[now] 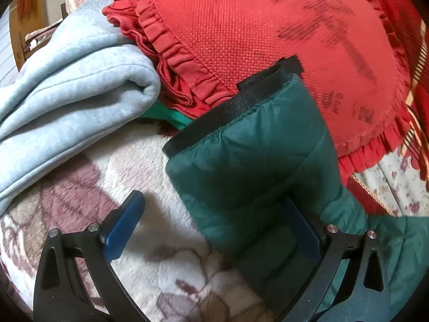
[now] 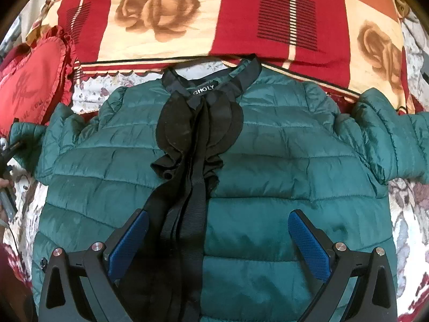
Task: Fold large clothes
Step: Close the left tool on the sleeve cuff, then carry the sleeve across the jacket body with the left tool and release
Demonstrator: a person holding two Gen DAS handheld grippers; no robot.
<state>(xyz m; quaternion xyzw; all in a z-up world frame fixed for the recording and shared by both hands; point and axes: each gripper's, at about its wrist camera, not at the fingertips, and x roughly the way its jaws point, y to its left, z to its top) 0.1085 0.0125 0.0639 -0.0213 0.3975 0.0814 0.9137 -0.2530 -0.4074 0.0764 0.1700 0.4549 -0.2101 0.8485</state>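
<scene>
While spread face-up on the bed, green quilted puffer jacket (image 2: 268,161) awaits folding | left gripper (image 1: 214,230) spread wide around sleeve cuff (image 1: 241,145), probably to fold it inward | right gripper (image 2: 218,237) spread above chest.

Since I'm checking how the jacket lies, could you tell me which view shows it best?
The right wrist view: the green jacket lies flat, front up, collar and both sleeves visible. The left wrist view shows only one sleeve cuff.
</scene>
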